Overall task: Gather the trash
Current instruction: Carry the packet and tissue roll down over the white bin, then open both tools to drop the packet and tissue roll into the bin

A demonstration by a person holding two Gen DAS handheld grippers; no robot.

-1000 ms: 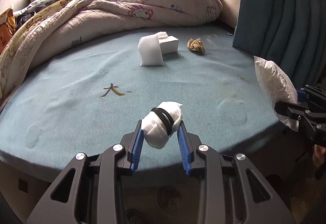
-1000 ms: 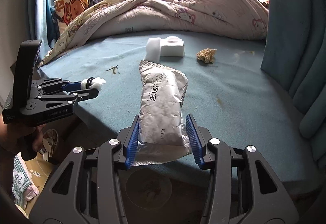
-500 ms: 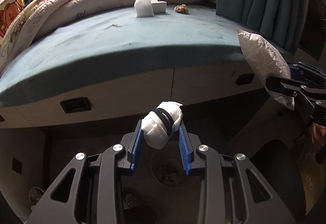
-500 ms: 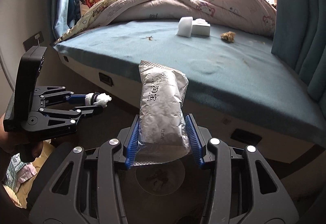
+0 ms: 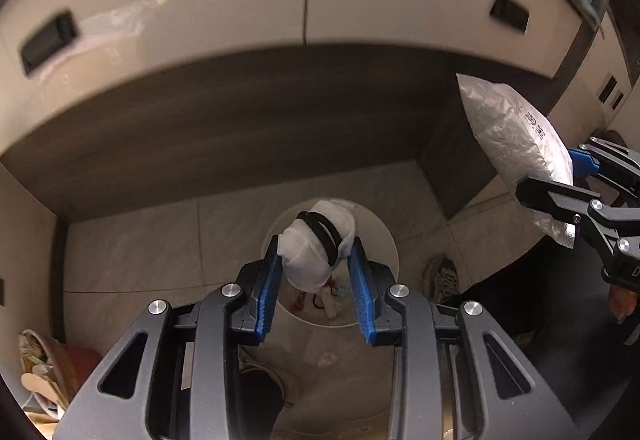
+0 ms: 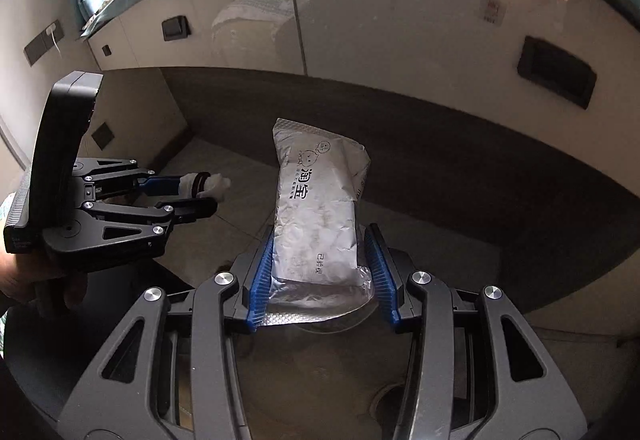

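Observation:
My left gripper [image 5: 316,272] is shut on a white tissue wad [image 5: 310,252] with a black band around it. It hangs over a round white trash bin [image 5: 384,240] on the floor, with some trash inside. My right gripper [image 6: 320,276] is shut on a crumpled silver foil pouch [image 6: 318,208] with dark print. The pouch also shows in the left wrist view [image 5: 516,144], to the right of the bin. The left gripper [image 6: 188,196] with its wad shows at the left of the right wrist view.
The beige bed base with dark recessed handles [image 5: 48,40] and a dark recessed plinth [image 5: 240,128] stands ahead. The floor is tiled. A shoe [image 5: 442,278] lies right of the bin. A bag of clutter [image 5: 44,364] sits at the lower left.
Both grippers have dropped from bed height and tilted down toward the floor, each still holding its item. The bed top has left view and the trash bin now shows under the left gripper.

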